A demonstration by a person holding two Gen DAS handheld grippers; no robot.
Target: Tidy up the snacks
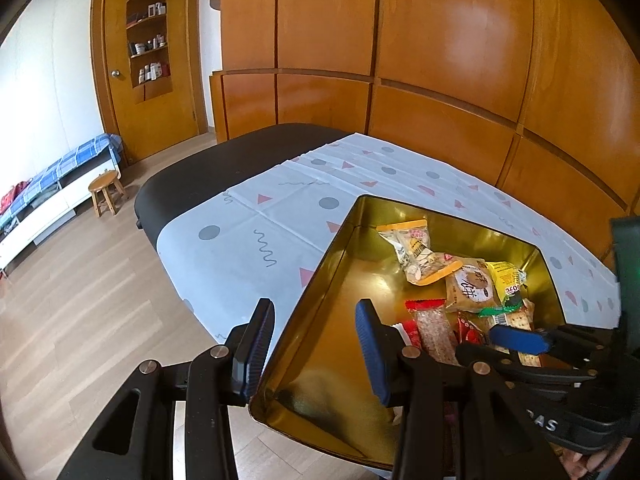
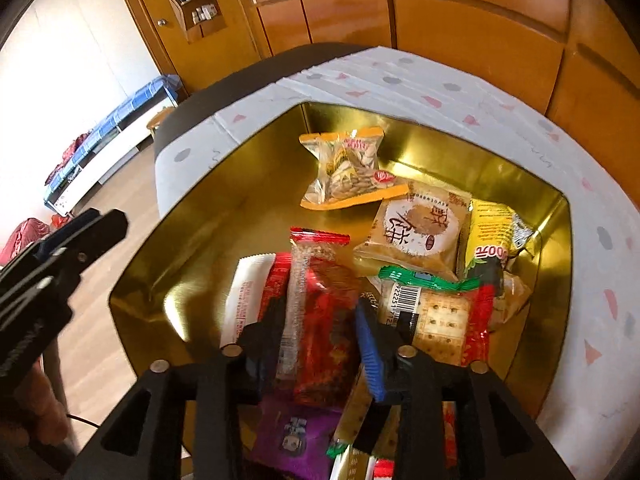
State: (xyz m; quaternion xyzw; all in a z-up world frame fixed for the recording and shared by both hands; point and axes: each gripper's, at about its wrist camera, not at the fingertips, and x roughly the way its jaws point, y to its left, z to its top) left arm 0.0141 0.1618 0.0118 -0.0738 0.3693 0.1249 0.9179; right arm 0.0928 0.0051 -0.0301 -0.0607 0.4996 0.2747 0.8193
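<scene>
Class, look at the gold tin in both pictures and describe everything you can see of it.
The gold tin is an open, lidless box of shiny, mirror-like metal with low walls and angled corners. It sits on a patterned cloth over a dark table, its near corner jutting past the table's edge. Wrapped snacks fill its right side, among them a seed packet and a round biscuit pack; the left floor is bare. The left tool straddles its near wall, one finger inside. The right tool reaches in around a red-ended packet.

Right gripper (image 2: 320, 344) seemingly clamping red snack packet (image 2: 320, 320), gold tin (image 2: 224, 200)
</scene>
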